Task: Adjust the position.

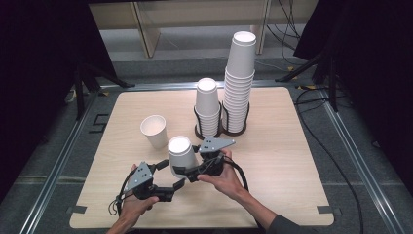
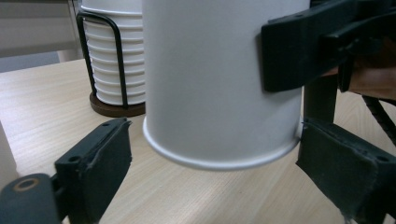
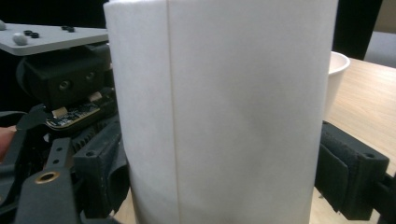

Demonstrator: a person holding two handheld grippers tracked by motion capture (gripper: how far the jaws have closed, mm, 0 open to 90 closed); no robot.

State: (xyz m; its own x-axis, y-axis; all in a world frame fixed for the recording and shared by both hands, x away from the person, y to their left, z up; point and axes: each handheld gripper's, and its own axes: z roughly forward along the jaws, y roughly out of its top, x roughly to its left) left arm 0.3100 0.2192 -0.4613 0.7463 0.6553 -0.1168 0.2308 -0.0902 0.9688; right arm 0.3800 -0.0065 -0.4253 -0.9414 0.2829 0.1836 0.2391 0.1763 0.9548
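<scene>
Jaws of right gripper (image 1: 179,170) clamped on inverted cup (image 1: 181,151); left gripper (image 1: 171,176) jaws apart, pads clear of it. Risk: squeezing too hard could crush or tip it above the counter (image 1: 272,161).

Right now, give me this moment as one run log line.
held: upside-down paper cup | right gripper: shut on cup wall | left gripper: open around cup rim, not pressing | nearby: upright cup, two cup stacks in holders

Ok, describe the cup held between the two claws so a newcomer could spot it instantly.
Start at the two wire racks of stacked white paper cups at the far middle of the wooden table, then come toward the person's hands. There the upside-down paper cup hangs off the table, clamped by the right claw. Its neighbour, the lone cup, stands mouth-up on the table.
</scene>
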